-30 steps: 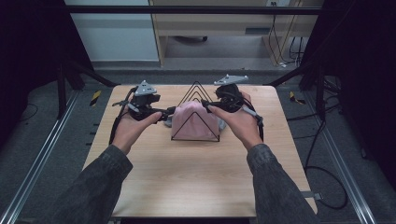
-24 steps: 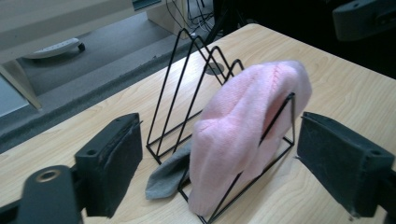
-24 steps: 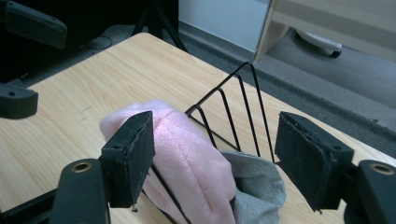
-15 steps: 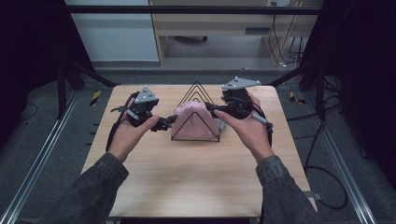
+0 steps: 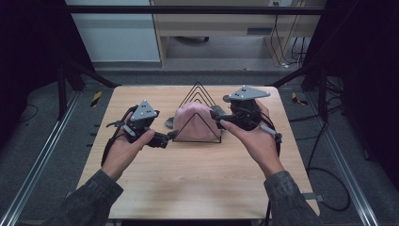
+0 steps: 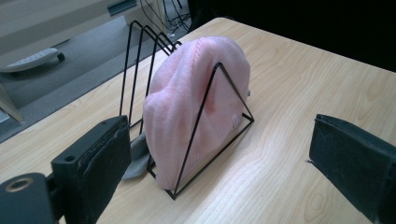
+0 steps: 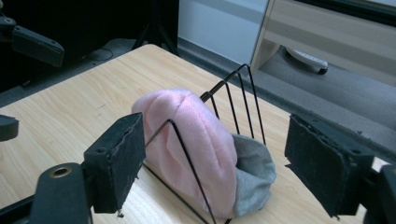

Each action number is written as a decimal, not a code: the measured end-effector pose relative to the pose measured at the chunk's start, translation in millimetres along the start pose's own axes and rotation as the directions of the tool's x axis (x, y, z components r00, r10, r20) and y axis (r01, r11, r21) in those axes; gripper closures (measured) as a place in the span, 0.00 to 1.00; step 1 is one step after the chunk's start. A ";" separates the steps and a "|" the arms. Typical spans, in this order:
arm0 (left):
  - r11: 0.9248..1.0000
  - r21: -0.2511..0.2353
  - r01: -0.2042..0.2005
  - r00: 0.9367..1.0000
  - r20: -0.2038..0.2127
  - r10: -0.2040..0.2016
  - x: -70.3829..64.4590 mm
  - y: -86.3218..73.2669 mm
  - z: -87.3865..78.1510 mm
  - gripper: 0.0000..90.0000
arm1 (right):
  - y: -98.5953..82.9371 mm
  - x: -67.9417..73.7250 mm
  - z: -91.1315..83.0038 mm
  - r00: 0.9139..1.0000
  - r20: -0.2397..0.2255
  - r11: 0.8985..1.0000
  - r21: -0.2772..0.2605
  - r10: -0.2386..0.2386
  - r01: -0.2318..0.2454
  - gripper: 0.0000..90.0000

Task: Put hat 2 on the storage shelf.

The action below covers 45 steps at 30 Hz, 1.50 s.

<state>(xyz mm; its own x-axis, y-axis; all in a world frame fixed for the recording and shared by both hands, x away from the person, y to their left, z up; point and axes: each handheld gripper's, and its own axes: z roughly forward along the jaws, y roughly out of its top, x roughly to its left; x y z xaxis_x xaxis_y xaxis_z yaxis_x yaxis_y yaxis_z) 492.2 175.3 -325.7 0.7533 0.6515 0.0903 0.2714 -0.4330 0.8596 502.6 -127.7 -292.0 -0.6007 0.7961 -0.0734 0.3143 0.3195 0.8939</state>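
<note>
Left gripper (image 5: 162, 138): fingers wide apart, empty | right gripper (image 5: 217, 116): fingers wide apart, empty | pink beanie (image 6: 196, 93) upright in black wire rack (image 6: 208, 105), between both | on worktop (image 5: 188, 188)

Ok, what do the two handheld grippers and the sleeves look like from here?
Both the left gripper and right gripper are black, each topped by a grey three-cornered plate with dark dots. Their jaws are blocky black pads with frayed edges. Black cables trail off. The sleeves are grey-green fabric.

Even overhead light, dark surroundings, mild softness throughout
</note>
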 end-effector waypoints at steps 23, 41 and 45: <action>0.992 0.119 -0.038 0.999 0.002 0.038 -7.5 -60.5 1.0 0.06 | -76.2 -27.0 -23.5 0.994 0.080 0.994 0.072 0.077 -0.083 0.18; 0.974 0.225 -0.027 1.000 0.004 0.027 1.3 -104.6 10.9 0.07 | -163.6 -56.4 -26.8 0.967 0.139 0.957 0.170 0.214 -0.236 0.15; 0.967 0.255 -0.007 1.000 0.001 0.007 7.5 -119.8 13.5 0.07 | -178.7 -60.2 -24.6 0.960 0.151 0.945 0.195 0.236 -0.263 0.15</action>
<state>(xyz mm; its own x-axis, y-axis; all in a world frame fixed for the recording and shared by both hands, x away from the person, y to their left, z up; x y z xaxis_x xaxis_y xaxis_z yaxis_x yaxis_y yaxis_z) 473.3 223.7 -434.7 0.7557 0.6480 0.0954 0.4102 -0.5817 0.7024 464.5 -245.3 -436.4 -0.3915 0.9172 0.0736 0.5981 0.1928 0.7779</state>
